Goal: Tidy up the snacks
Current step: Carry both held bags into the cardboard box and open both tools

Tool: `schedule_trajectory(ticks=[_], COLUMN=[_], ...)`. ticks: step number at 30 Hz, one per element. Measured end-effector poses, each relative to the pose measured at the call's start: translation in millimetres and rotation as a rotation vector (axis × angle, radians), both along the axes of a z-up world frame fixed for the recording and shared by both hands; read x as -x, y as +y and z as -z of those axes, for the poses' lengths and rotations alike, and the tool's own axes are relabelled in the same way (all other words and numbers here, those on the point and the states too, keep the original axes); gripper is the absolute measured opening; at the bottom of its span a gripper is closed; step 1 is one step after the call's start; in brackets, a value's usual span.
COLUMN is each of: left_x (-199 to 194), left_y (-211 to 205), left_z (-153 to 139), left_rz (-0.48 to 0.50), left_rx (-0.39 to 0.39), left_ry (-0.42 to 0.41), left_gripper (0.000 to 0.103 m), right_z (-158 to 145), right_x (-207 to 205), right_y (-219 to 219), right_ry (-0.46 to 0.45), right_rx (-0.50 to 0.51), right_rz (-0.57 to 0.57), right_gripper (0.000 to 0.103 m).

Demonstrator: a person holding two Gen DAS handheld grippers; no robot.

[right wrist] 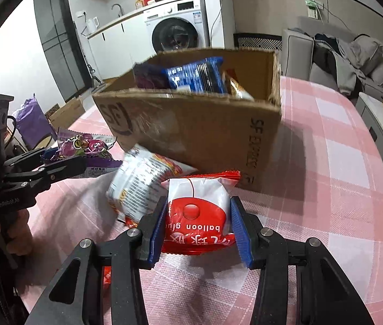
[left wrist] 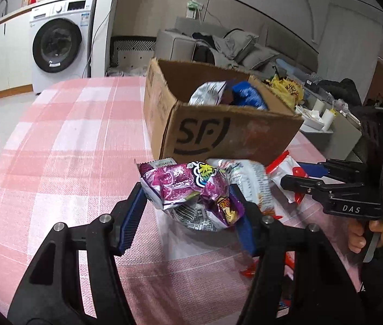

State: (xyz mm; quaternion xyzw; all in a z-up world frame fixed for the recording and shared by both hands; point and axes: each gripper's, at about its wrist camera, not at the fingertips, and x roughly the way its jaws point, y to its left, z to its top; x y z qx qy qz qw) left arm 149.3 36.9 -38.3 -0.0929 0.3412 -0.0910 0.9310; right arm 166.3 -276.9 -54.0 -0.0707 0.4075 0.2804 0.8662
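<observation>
**Listener:** What is each tool holding?

**Operator:** My left gripper is clenched on a purple snack packet, crumpled between its blue pads. My right gripper grasps a red and white packet printed "balloon glue". Both packets sit just above the pink checked tablecloth.

**Listener:** Where do they go?

**Operator:** I judge into the open cardboard box, which stands on the table just beyond both grippers, towards its far edge. A blue packet and others already lie inside it.

**Listener:** What could go wrong?

**Operator:** The purple packet is slick foil, pinched across a puffy middle, so it could slide out if I tilt the tool. A white noodle-style packet lies loose between my two grippers, touching the box's near wall; I could knock it off or drag it along. The box wall is tall, so a low carry would strike its rim and shove the box across the cloth.
</observation>
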Motion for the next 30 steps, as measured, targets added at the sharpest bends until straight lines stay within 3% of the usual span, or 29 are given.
schedule_trajectory(ticks=[19, 23, 30], left_x=[34.9, 39.7, 47.2], left_y=[-5.8, -11.9, -17.7], left_z=[-64.9, -82.2, -121.0], left_rz=[-0.031, -0.037, -0.050], left_rx=[0.001, -0.045, -0.040], left_ry=[-0.116, -0.137, -0.178], left_gripper=[0.058, 0.058, 0.058], right_z=[-67.9, -82.6, -113.3], right_x=[17.8, 24.7, 32.6], right_y=[-20.9, -20.6, -24.7], right_ry=[-0.106, -0.128, -0.149], right_rx=[-0.153, -0.164, -0.211], right_rz=[0.025, 0.018, 0.030], right_gripper=[0.046, 0.046, 0.046])
